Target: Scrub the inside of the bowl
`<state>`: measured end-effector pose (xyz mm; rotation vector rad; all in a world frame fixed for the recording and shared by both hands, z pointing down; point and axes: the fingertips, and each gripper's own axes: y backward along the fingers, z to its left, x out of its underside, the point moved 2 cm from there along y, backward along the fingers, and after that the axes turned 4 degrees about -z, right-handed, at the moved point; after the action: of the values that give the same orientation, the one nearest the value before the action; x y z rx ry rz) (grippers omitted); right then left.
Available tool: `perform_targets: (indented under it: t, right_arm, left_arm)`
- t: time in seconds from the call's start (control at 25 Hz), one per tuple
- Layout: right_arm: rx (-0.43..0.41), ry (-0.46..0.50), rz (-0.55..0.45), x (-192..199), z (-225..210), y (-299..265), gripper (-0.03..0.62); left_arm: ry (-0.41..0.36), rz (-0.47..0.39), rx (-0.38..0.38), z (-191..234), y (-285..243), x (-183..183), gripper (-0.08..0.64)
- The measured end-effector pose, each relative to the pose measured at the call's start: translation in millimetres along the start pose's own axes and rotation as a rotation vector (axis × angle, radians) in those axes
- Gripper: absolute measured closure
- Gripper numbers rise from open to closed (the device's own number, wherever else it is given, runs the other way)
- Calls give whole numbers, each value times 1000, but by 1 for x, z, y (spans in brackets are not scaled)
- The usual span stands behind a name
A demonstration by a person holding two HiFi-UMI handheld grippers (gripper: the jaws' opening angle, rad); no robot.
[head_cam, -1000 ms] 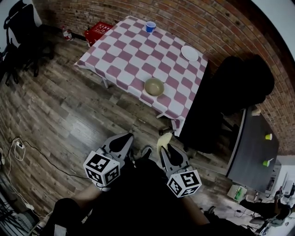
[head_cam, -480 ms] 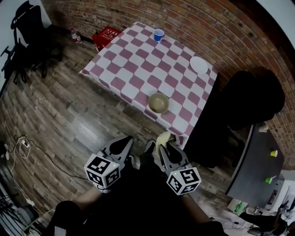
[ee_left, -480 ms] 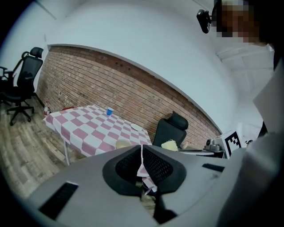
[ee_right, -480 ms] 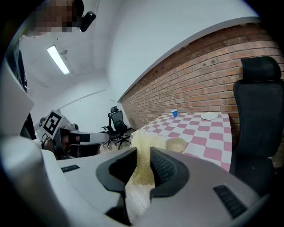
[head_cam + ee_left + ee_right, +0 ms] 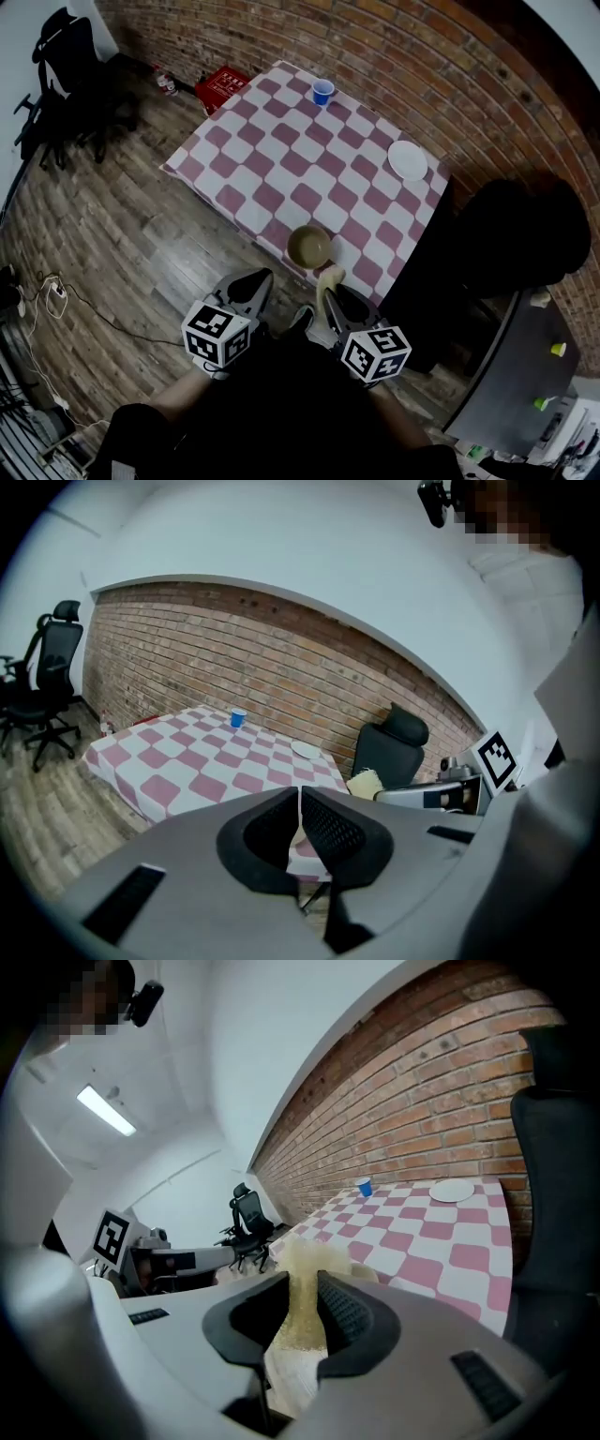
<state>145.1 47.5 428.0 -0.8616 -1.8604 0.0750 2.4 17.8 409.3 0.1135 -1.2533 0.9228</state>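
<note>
A black office chair stands at far left on the wooden floor, with a red crate set against the brick wall beyond it. Low in the head view, the left gripper is held over the floor short of the table. Its jaws are pressed together with nothing between them. The table, draped in a pink-and-white checked cloth, carries the bowl close to its near edge, upright and tan. A blue cup sits at the far side near the wall. Just right of the left gripper, the right gripper has its jaws clamped on a yellow sponge. The sponge's free end sticks out past the jaw tips and points at the bowl, close to its rim; whether the two touch cannot be told. Farther right a white plate lies near the table's far corner, and a black armchair stands beside the table at the right
</note>
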Motion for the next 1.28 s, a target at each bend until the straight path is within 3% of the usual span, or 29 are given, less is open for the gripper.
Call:
perform_targets:
  t: [0.12, 0.28, 0.52, 0.72, 0.88, 1.16, 1.28]
  right_arm:
    - [-15, 4, 38, -3, -18, -14, 489]
    - [-21, 23, 93, 0, -37, -34, 489]
    - [18, 50, 163, 1, -54, -69, 489]
    - [78, 67, 222, 7, -64, -100, 489]
    - [110, 88, 268, 13, -69, -129, 489]
    - [90, 214, 418, 34, -67, -172, 489]
    - [58, 290, 509, 45, -64, -180, 489]
  left_arm:
    - [-52, 49, -44, 16, -24, -2, 535]
    - [-39, 117, -83, 46, -46, 8, 535]
    - [38, 237, -9, 75, -83, 27, 532]
    - [127, 405, 120, 78, -120, 60, 419]
    - [245, 511, 170, 82, -139, 88, 405]
    - [456, 575, 217, 83, -150, 114, 407]
    - [488, 578, 229, 85, -153, 114, 408]
